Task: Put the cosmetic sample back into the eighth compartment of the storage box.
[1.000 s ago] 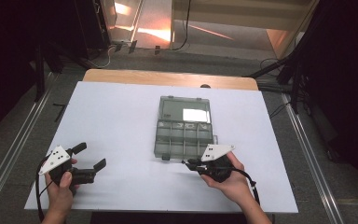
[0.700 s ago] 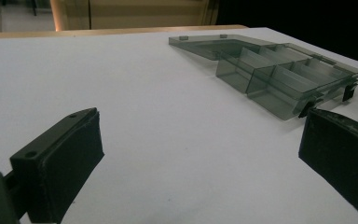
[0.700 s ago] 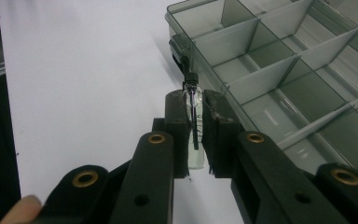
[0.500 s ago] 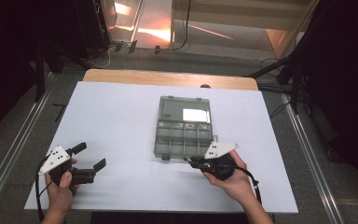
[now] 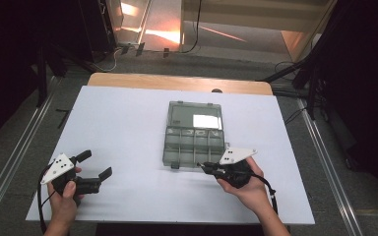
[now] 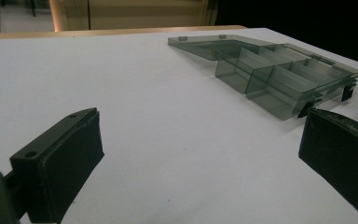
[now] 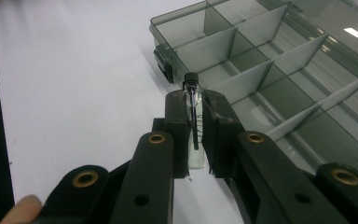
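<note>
On my table (image 5: 128, 123) the compartment box (image 5: 195, 133) lies just right of centre. My right gripper (image 5: 207, 168) sits at its near edge, holding a vial (image 7: 192, 121); my left gripper (image 5: 94, 165) rests well left, apart.

table: white sheet (image 5: 128, 128) over a wooden tabletop (image 5: 177, 82), wood bare along the far edge | floor: grey, metal rails (image 5: 325, 157) at both table sides, cables (image 5: 109, 58) beyond the far edge | backdrop: dark stands (image 5: 315, 73), orange light patch (image 5: 157, 35)
</note>
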`<state>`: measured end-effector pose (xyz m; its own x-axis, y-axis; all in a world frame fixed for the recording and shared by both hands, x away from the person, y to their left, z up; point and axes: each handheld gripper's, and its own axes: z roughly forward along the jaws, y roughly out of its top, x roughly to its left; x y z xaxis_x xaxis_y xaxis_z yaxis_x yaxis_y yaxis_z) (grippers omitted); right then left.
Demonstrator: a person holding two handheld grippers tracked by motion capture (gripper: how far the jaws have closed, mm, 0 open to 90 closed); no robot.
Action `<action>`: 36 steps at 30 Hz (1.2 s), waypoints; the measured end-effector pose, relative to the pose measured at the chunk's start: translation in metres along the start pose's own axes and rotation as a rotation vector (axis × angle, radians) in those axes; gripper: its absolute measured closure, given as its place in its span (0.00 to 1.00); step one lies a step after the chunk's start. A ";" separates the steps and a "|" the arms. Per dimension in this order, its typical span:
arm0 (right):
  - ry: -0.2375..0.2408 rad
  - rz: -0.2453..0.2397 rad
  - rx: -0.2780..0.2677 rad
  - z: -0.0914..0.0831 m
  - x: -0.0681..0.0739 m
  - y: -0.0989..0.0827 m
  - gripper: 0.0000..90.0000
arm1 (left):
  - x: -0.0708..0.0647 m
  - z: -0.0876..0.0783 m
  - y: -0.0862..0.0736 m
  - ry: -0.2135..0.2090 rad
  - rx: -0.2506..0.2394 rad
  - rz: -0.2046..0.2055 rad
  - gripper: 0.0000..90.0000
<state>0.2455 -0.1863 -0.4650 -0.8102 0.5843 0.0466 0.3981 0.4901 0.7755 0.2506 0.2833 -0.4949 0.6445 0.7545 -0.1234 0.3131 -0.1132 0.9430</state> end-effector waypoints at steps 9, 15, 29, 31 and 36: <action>-0.020 0.014 -0.011 -0.004 -0.003 0.000 0.92 | 0.000 0.000 0.000 -0.005 0.002 0.007 0.00; -0.036 0.023 -0.017 -0.007 -0.007 0.000 0.92 | 0.000 0.000 0.000 -0.004 0.002 0.007 0.00; -0.102 0.067 -0.030 -0.011 -0.018 -0.005 0.92 | 0.000 0.000 0.000 -0.003 0.004 0.008 0.00; -0.104 0.071 -0.031 -0.011 -0.018 -0.005 0.92 | 0.000 0.000 0.000 -0.002 0.004 0.008 0.00; -0.126 0.087 -0.035 -0.012 -0.022 -0.007 0.92 | 0.000 0.000 0.000 -0.003 0.004 0.009 0.00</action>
<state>0.2551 -0.2107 -0.4639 -0.7119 0.7013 0.0363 0.4469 0.4126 0.7938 0.2504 0.2829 -0.4949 0.6491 0.7518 -0.1161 0.3101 -0.1222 0.9428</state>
